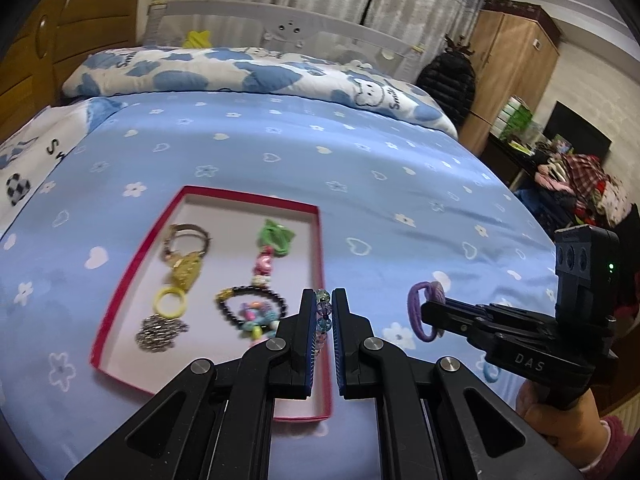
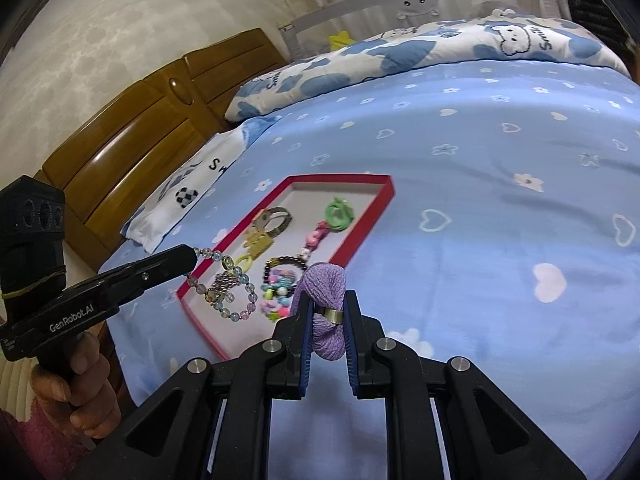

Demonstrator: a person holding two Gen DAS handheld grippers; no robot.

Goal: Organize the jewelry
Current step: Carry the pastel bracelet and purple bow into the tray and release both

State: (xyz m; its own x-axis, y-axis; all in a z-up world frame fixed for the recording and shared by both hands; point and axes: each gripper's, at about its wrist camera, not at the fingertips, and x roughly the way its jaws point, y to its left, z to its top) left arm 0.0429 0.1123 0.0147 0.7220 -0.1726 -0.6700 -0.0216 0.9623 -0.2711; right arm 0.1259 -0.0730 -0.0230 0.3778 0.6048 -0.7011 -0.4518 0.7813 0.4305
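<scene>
A red-rimmed shallow box point(image 1: 318, 264) point(image 2: 384, 196) lies on the blue bedspread. It holds a watch, a gold clip, a yellow ring, a green hair tie, a dark bead bracelet and colourful beads. My left gripper point(image 1: 323, 300) point(image 2: 192, 258) is shut on a pastel glass-bead bracelet point(image 1: 323, 312) point(image 2: 236, 304), which dangles over the box's near corner. My right gripper point(image 2: 328, 300) point(image 1: 430, 310) is shut on a purple hair tie point(image 2: 326, 280) point(image 1: 418, 312) with a metal band, held above the bedspread just right of the box.
The blue bedspread point(image 1: 360, 168) stretches beyond and to the right of the box. A folded blue-and-white quilt point(image 1: 240, 72) lies at the far side, a wooden headboard point(image 2: 132, 132) at the left. A wardrobe, black coat and piled clothes stand right of the bed. A hand holds each gripper.
</scene>
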